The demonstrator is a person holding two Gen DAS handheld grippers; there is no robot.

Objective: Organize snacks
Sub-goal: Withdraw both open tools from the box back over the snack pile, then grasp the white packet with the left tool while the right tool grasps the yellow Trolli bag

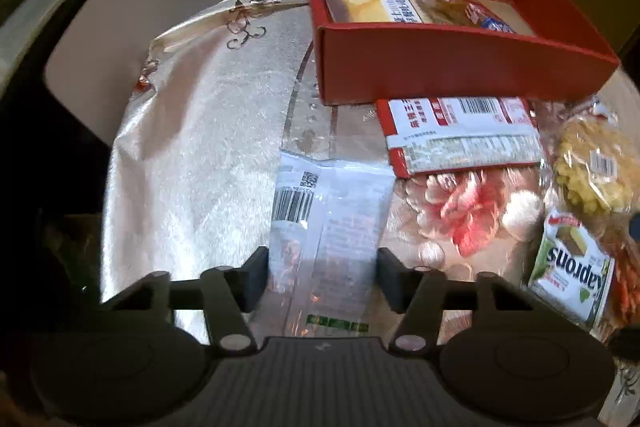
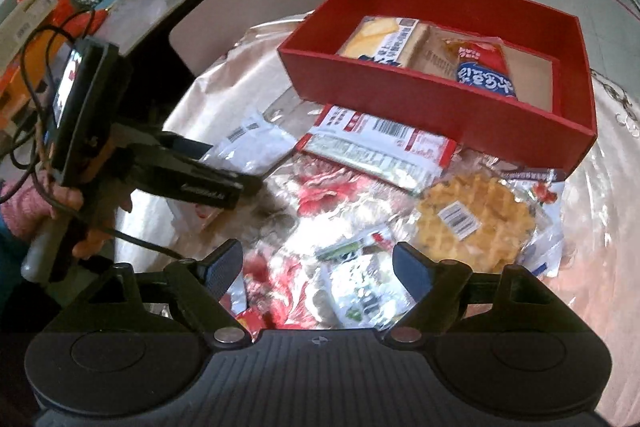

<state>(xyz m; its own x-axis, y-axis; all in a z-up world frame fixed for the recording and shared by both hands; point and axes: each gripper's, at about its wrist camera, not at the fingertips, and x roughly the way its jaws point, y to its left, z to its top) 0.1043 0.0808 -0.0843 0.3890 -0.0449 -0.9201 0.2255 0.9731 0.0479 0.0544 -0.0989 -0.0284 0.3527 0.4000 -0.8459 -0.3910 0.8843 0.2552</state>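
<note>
The left gripper [image 1: 322, 277] is clamped on the near end of a clear packet [image 1: 320, 227] lying on the table, well short of the red box [image 1: 460, 71]; pinched by one slippery end, it could sag or slide out on the way over. The right gripper [image 2: 318, 275] hangs open above a small wrapper [image 2: 368, 291]. Only the right view shows the hand [image 2: 60, 203] on the left tool, and the waffle [image 2: 476, 219] whole.

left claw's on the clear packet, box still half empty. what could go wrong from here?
1. The left claw pinches the clear packet near one end only; the thin, limp film could slip or droop on lifting.
2. The packet could catch on the red box wall on the way in.
3. The right claw hangs open over the green wafer pack, close to the waffle, and could nudge it.
</note>
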